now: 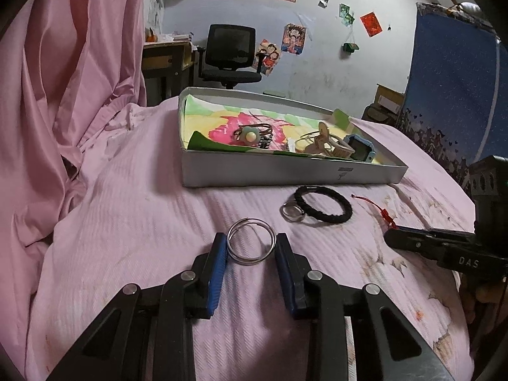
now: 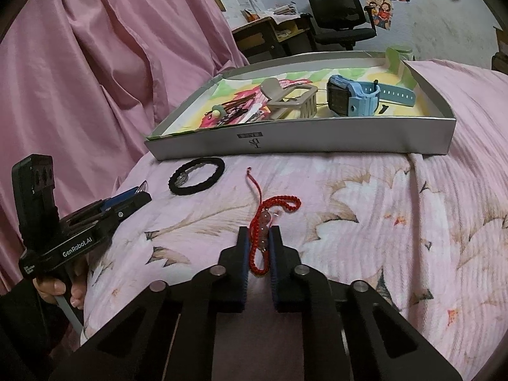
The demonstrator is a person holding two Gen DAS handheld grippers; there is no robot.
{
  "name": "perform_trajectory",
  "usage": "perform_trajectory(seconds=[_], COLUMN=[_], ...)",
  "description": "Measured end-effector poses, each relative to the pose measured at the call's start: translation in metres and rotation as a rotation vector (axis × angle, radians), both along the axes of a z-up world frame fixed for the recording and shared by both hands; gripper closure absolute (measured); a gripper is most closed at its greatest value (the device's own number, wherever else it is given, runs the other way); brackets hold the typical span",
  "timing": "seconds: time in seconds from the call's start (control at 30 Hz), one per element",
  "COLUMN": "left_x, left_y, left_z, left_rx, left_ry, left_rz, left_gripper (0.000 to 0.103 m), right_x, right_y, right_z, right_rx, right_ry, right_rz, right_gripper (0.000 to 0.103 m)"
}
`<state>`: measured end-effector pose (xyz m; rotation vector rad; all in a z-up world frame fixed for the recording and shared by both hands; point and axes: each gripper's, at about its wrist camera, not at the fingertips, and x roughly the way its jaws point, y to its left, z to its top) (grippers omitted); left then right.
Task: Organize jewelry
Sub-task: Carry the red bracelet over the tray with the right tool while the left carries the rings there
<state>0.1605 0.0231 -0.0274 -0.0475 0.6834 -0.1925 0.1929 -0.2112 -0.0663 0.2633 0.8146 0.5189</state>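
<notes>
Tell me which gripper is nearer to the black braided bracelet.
Left. The left gripper brackets the silver hoops just short of the black braided bracelet; the right gripper sits farther away, around the red cord bracelet.

The bedspread [image 1: 133, 209] to my left lies bare, so I could pass there up to the pink curtain [image 1: 63, 79], which walls off that side. Ahead, the grey box [image 1: 285, 174] stands across my way with its near wall upright. Just before it lie a black hair tie [image 1: 324, 204] touching a small ring [image 1: 293, 212], and a red cord [image 2: 263, 222]. The silver hoops [image 1: 250, 241] fill the gap between my left gripper [image 1: 250, 247] pads.
</notes>
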Motion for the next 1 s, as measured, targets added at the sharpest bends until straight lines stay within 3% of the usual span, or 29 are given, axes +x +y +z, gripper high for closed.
perform_trajectory(seconds=[0.3, 0.6, 1.0], left_x=[-0.018, -0.029, -0.022], left_y=[-0.01, -0.027, -0.038], left_z=[0.008, 0.028, 0.052], left_rx=[0.014, 0.0, 0.017], left_ry=[-0.06, -0.124, -0.183], left_rz=[-0.021, -0.047, -0.055], left_gripper=[0.074, 0.074, 0.074], right_x=[-0.012, -0.034, -0.032], right_y=[-0.001, 0.002, -0.002], right_z=[0.012, 0.048, 0.07], right_rx=[-0.01, -0.04, -0.013], right_ry=[-0.087, -0.278, -0.363], right_rz=[-0.006, -0.04, -0.075], right_gripper=[0.096, 0.096, 0.096])
